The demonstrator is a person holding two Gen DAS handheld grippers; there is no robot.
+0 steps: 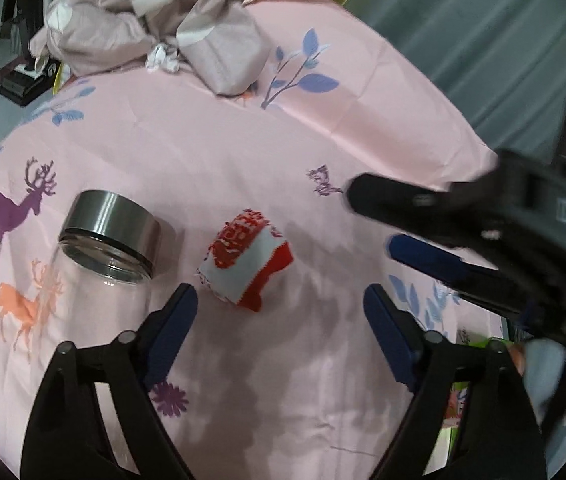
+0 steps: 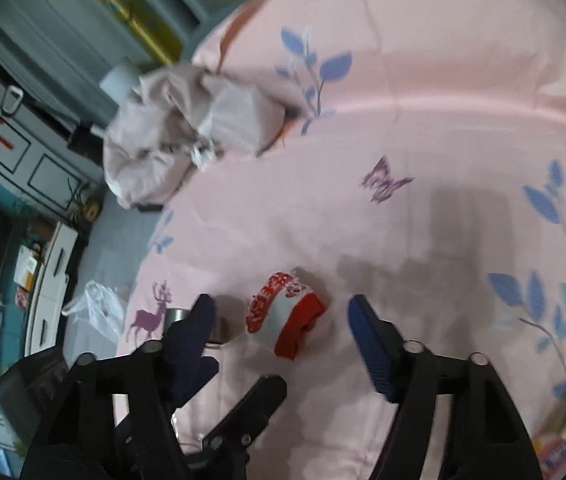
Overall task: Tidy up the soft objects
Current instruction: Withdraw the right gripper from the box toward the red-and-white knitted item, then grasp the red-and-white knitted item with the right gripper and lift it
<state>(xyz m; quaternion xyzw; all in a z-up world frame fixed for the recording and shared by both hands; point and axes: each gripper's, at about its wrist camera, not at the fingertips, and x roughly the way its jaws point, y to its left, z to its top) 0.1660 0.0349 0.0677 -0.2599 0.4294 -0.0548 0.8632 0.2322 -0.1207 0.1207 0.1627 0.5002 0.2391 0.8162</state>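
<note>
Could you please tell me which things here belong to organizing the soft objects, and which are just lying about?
For the job:
red and white cloth bundle
glass jar
left gripper, open
right gripper, open

Lying about:
crumpled beige cloth
plastic bag

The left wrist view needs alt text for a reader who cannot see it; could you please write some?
A small red-and-white rolled cloth lies on a pink printed bedsheet, just ahead of the open left gripper. A glass jar with a metal lid lies on its side to its left, the right gripper reaches in open from the right, and crumpled beige fabric sits at the far edge.
</note>
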